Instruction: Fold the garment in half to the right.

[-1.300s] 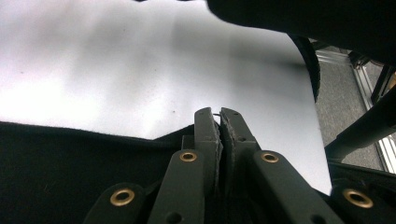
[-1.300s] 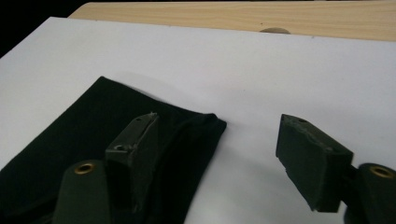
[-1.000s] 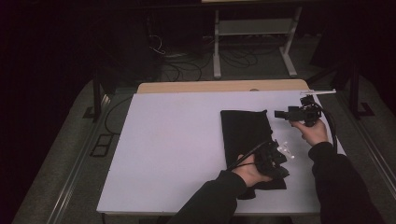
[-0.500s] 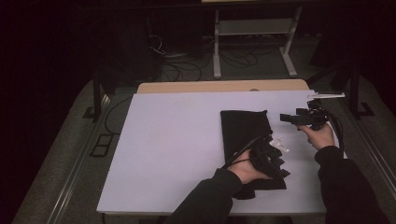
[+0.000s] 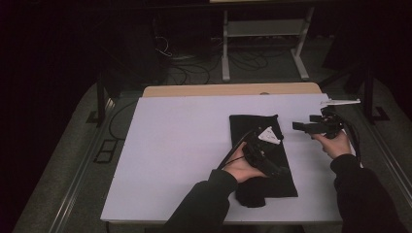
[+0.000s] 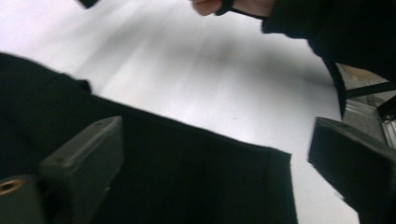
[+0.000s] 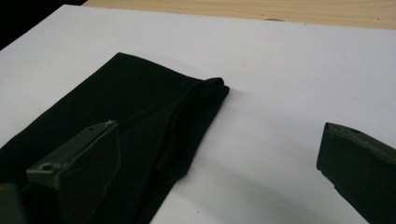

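Left claw point(image 5: 266, 145) sat low, held from behind by the left hand point(image 5: 241, 167), dark-sleeved forearm angling in from the bottom edge. Its jaws had just been opening and stood wide apart, nothing pinched. Right claw point(image 5: 303, 126) was held level in the right hand point(image 5: 335, 144), pointing leftward, jaws spread wide, nothing gripped.
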Demonstrator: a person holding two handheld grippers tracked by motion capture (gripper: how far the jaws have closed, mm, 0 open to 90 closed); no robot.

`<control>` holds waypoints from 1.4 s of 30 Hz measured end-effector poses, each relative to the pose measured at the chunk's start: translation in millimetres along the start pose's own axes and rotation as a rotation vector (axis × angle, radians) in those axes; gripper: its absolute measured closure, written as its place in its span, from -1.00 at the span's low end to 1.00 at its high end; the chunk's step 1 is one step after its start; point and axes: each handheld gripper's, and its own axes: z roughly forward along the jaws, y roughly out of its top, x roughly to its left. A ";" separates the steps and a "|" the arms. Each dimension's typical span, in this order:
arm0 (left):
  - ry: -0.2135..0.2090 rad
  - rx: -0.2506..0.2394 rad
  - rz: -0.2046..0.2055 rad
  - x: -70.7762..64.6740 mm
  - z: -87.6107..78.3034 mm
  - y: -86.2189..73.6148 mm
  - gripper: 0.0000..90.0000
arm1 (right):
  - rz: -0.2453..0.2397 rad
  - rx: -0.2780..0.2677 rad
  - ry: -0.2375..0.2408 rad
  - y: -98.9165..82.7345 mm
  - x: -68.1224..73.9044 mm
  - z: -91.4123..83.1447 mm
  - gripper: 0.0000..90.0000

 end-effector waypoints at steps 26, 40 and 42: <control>0.087 -0.046 -0.038 21.8 -50.7 -23.9 -1.00 | -0.089 -0.042 0.027 -7.5 30.9 -24.4 -1.00; 0.147 -0.065 -0.055 31.4 -89.9 -43.2 -1.00 | -0.137 -0.040 0.016 -14.4 45.7 -31.4 -1.00; 0.152 -0.066 -0.057 32.7 -93.7 -45.8 -1.00 | -0.138 -0.037 0.013 -15.8 45.8 -32.8 -1.00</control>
